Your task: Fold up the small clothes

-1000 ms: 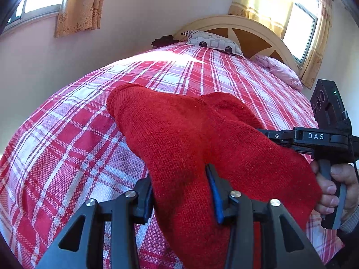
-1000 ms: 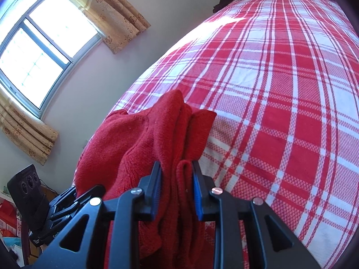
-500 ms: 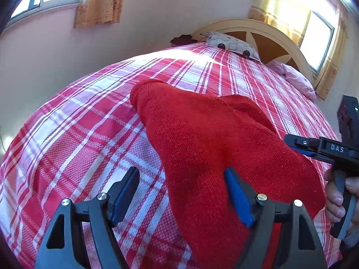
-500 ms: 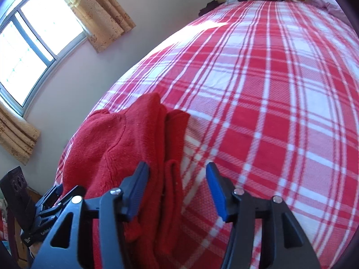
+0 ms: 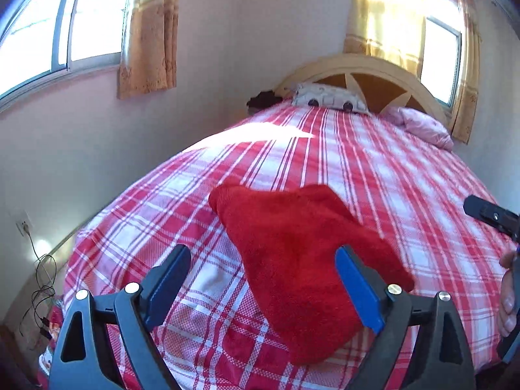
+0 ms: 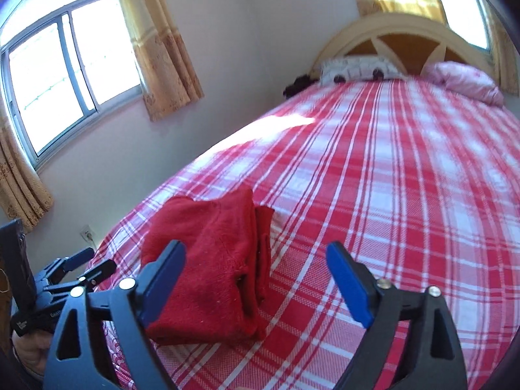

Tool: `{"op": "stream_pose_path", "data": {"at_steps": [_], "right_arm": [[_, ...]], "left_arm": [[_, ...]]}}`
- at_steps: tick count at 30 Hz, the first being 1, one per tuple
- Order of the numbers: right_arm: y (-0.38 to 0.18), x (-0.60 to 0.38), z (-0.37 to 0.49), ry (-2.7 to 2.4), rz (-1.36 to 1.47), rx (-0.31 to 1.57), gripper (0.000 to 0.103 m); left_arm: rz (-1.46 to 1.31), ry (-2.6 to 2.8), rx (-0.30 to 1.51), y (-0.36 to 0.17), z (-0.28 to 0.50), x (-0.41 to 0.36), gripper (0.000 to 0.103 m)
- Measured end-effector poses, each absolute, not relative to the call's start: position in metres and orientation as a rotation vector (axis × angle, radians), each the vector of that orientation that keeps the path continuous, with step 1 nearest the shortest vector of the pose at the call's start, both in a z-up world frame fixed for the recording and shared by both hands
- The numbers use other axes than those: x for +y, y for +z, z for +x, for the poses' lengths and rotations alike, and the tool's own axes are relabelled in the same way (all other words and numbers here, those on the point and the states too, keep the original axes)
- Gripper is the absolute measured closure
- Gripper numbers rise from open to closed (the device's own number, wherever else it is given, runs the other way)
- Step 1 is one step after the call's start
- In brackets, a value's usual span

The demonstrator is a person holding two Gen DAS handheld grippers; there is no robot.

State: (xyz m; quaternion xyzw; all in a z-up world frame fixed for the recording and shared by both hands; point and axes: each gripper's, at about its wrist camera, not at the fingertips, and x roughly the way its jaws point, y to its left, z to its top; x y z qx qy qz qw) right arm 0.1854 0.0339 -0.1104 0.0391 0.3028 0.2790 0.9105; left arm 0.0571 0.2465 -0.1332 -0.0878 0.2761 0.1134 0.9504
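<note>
Lying folded on bedspread (image 5: 373,175): red garment (image 5: 302,253)

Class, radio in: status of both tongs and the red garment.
Left tongs, right tongs opening, nothing gripped. Red garment folded on bed. Nothing in the way.

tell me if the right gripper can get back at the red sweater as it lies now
Probably yes: the red sweater lies folded on the bedspread just ahead of the right gripper, whose fingers are opening with nothing between them and nothing in the way.
</note>
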Motion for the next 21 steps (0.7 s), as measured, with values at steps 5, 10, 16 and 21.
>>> {"op": "stream_pose_path", "data": {"at_steps": [5,10,16,21], "right_arm": [[-0.078,0.022,0.15,0.544,0.069,0.511,0.0],[-0.062,0.025,0.127,0.538,0.015,0.439,0.0],[-0.061,0.029,0.11,0.528,-0.027,0.391,0.0],[-0.062,0.026,0.106,0.527,-0.014,0.382,0.0]], "left_arm": [[-0.167,0.224,0.513,-0.104,0.042,0.238,0.004],[-0.161,0.203,0.502,-0.096,0.037,0.229,0.002],[-0.214,0.228,0.441,-0.095,0.029,0.235,0.002],[-0.284,0.235,0.431,-0.094,0.028,0.241,0.002]]}}
